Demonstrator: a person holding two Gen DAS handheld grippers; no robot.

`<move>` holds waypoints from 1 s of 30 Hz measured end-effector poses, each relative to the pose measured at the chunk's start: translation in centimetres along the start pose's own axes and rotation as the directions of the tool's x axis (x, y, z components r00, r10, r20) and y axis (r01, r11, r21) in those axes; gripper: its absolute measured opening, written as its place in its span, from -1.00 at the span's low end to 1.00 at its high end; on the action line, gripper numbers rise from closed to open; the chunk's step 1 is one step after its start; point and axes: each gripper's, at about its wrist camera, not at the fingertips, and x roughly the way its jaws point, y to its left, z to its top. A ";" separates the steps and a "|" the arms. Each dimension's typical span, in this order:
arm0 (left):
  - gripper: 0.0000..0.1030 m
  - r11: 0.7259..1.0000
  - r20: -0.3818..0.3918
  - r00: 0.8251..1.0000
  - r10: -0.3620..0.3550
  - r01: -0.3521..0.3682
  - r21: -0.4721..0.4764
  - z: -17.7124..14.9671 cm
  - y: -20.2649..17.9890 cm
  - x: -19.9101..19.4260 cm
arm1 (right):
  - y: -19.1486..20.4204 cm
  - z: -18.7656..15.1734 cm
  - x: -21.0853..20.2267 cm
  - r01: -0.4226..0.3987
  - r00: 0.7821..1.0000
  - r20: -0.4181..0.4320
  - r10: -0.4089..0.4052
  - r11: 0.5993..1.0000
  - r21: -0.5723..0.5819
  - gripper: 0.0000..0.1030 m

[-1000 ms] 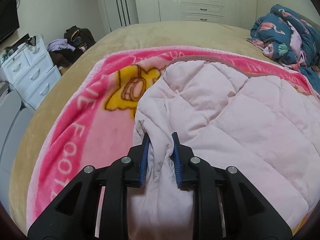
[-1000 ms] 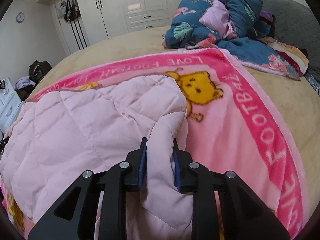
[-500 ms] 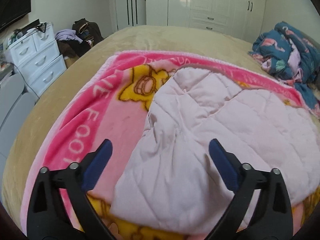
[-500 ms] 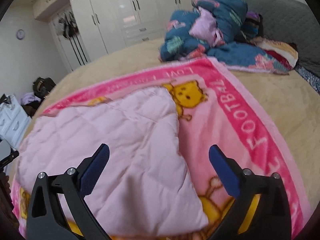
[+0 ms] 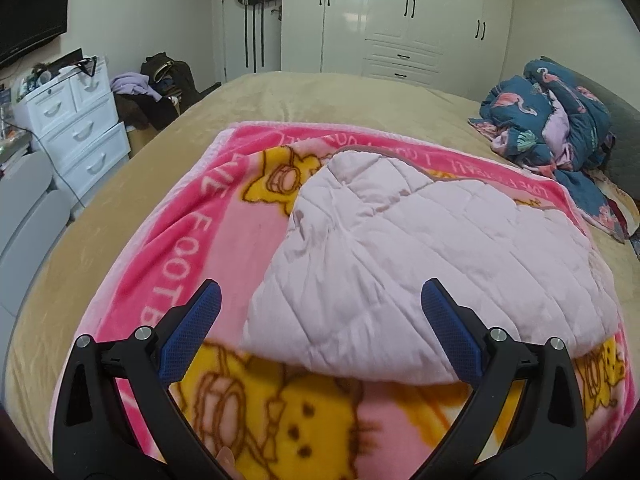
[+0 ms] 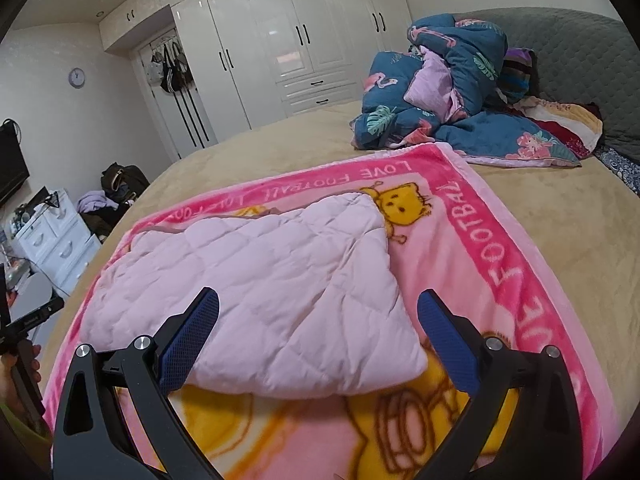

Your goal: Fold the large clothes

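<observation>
A pale pink quilted garment (image 5: pixel 420 256) (image 6: pixel 256 280) lies folded in a flat bundle on a pink cartoon blanket (image 5: pixel 188 236) (image 6: pixel 500 248) spread over the bed. My left gripper (image 5: pixel 320 300) hovers open above the garment's near left edge, nothing between its blue pads. My right gripper (image 6: pixel 318 306) also stands open, above the garment's near right corner, and touches nothing. At the left edge of the right wrist view, a hand (image 6: pixel 24 364) grips the other tool's handle.
The tan bed (image 5: pixel 280 96) stretches away to white wardrobes (image 6: pixel 288 40). A heap of blue patterned bedding (image 5: pixel 560 120) (image 6: pixel 452 92) lies at the far right by the grey headboard (image 6: pixel 580 52). White drawers (image 5: pixel 76 128) and bags (image 5: pixel 164 80) stand left of the bed.
Both grippers were shut on folds of the garment, then opened and let it drop. Both have since pulled back and upward, so the garment now lies flat and further away.
</observation>
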 end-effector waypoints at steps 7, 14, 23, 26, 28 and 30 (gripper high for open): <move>0.82 1.000 -0.002 1.000 -0.004 0.004 0.004 -1.9 0.0 -1.9 | 0.7 -1.9 -2.1 -0.003 1.000 -0.001 0.003 1.000 0.006 0.92; 0.82 1.000 -0.021 1.000 -0.009 0.009 0.008 -3.7 -0.2 -2.7 | 0.5 -3.7 -2.8 -0.007 1.000 -0.025 0.008 0.999 0.032 0.92; 0.82 1.000 -0.067 0.998 -0.009 0.009 -0.002 -5.6 -0.2 -2.1 | -0.7 -6.5 -1.6 0.018 0.997 -0.083 -0.010 0.995 0.103 0.92; 0.82 1.000 -0.093 0.996 -0.012 0.010 -0.014 -6.2 -0.2 -1.4 | -1.1 -7.3 -0.8 0.032 0.995 -0.103 -0.020 0.992 0.124 0.92; 0.82 0.999 -0.115 0.993 -0.023 0.019 -0.031 -6.5 -0.2 -0.7 | -1.2 -7.8 -0.2 0.052 0.992 -0.121 -0.036 0.990 0.131 0.92; 0.82 0.999 -0.135 0.991 -0.024 0.019 -0.041 -6.8 -0.3 0.1 | -1.4 -8.3 0.5 0.071 0.990 -0.133 -0.051 0.987 0.144 0.92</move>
